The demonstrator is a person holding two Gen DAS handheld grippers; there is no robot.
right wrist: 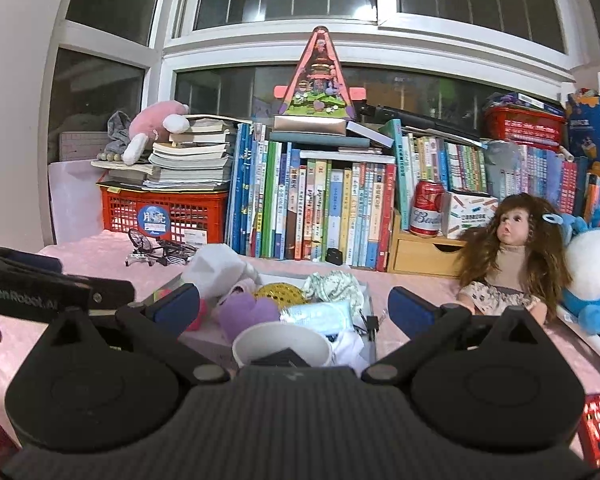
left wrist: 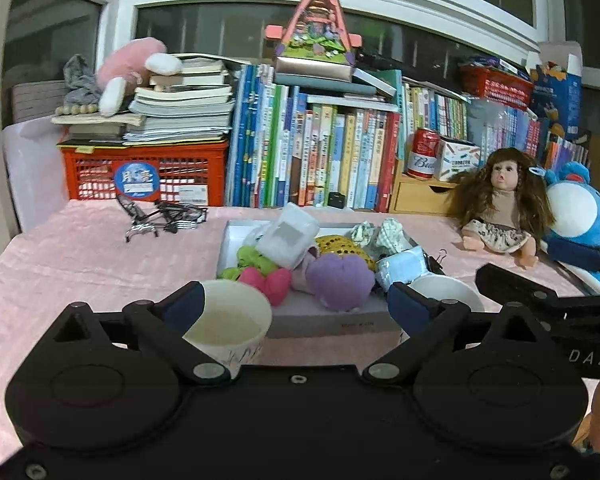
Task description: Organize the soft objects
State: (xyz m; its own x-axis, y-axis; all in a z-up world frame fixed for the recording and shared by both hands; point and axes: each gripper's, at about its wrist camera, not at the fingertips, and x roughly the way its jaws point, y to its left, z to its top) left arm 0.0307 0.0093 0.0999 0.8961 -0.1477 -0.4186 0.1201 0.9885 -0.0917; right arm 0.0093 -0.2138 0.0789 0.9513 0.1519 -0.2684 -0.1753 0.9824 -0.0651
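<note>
A shallow white box (left wrist: 324, 322) on the pink tablecloth holds soft objects: a purple plush heart (left wrist: 340, 278), a pink plush piece (left wrist: 268, 282), a green plush (left wrist: 254, 260), a white pouch (left wrist: 288, 238), a yellow sequined piece (left wrist: 340, 246) and a light blue packet (left wrist: 400, 266). The box also shows in the right wrist view (right wrist: 204, 338), with the purple heart (right wrist: 246, 314). My left gripper (left wrist: 296, 302) is open and empty, just before the box. My right gripper (right wrist: 294, 306) is open and empty, above a white paper cup (right wrist: 282, 346).
Two paper cups (left wrist: 232, 322) (left wrist: 446, 292) stand before the box. A doll (left wrist: 500, 208) and a blue plush (left wrist: 580, 216) sit at the right. Folded glasses (left wrist: 160, 216) lie at the left. Books, a red crate (left wrist: 148, 172) and a red can (left wrist: 422, 154) line the back.
</note>
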